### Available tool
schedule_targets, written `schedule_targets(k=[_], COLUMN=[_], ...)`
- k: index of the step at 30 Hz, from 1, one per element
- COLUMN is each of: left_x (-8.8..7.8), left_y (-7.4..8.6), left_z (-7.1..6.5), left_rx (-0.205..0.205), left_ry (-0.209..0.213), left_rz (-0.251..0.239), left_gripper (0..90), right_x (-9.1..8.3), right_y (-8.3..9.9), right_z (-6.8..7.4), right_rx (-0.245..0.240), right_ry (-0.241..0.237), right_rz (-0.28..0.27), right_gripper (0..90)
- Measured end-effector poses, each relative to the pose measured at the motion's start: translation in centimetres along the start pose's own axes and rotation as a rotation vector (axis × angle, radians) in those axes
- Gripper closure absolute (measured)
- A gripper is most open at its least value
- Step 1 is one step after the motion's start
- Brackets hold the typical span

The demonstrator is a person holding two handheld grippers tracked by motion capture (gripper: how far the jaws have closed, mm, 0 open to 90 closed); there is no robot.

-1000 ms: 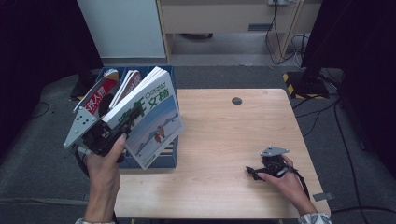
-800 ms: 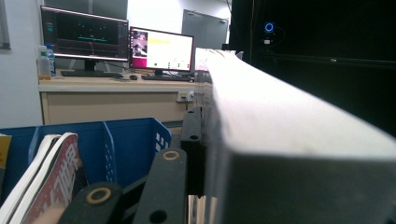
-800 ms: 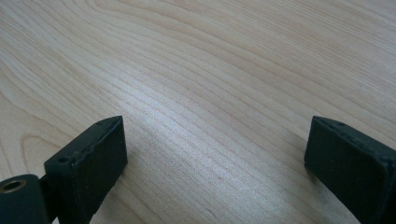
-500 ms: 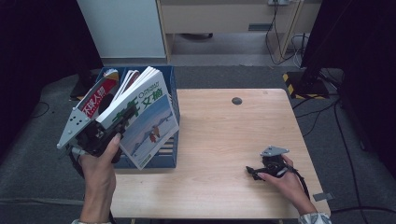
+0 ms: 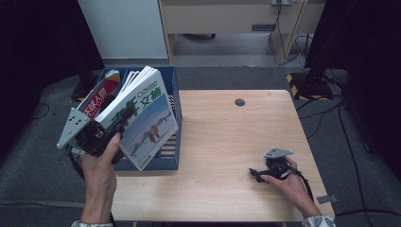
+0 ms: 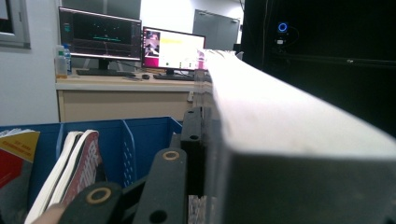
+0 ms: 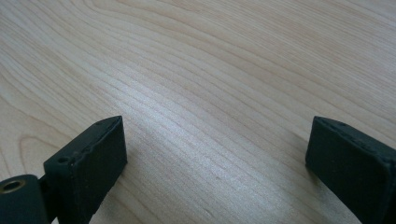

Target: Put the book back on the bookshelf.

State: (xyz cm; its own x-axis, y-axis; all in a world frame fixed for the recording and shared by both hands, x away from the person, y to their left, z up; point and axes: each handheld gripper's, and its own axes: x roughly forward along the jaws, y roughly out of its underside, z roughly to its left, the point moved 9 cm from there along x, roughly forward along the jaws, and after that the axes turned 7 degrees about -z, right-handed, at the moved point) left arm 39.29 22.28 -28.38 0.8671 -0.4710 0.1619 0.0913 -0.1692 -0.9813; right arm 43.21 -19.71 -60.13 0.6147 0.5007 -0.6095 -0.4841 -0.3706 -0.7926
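A thick book (image 5: 147, 116) with a pale blue cover and green lettering hangs tilted above the blue crate (image 5: 173, 156) at the table's left end. My left gripper (image 5: 122, 119) is shut on the book's lower edge, held from below by a hand. In the left gripper view the book's white page edge (image 6: 289, 140) runs away from me, pressed against one black jaw; the other jaw is hidden behind it. My right gripper (image 5: 255, 173) rests low on the wooden table (image 5: 222, 137) near its front right. Its jaws stand wide open over bare wood (image 7: 217, 154).
The crate holds other upright books, among them a red-covered one (image 5: 97, 101) and a red-and-white one (image 6: 74, 161). A small dark round disc (image 5: 239, 102) lies at the table's far edge. Beyond it stand a desk with monitors (image 6: 126, 42) and floor cables.
My left hand has drifted slightly to the left with the book, which now leans a little more over the crate. The right gripper has stayed put.
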Motion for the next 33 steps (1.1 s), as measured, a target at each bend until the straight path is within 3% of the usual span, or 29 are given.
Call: schedule_targets(k=[15, 24, 33], left_x=[-0.4, 0.7, 1.9], left_y=[-0.2, -0.1, 0.3], left_z=[1.3, 2.3, 2.8], left_rx=[-0.006, -0.021, -0.011], left_ry=[-0.045, -0.101, -0.135], left_rz=[-0.005, -0.004, 0.002], left_gripper=[73.7, 73.7, 73.7], right_x=[0.0, 0.0, 0.0], right_y=[0.0, 0.0, 0.0], right_z=[0.0, 0.0, 0.0], right_rx=[0.0, 0.0, 0.0], right_ry=[0.0, 0.0, 0.0], right_rz=[0.0, 0.0, 0.0], right_gripper=[5.6, 5.6, 5.6])
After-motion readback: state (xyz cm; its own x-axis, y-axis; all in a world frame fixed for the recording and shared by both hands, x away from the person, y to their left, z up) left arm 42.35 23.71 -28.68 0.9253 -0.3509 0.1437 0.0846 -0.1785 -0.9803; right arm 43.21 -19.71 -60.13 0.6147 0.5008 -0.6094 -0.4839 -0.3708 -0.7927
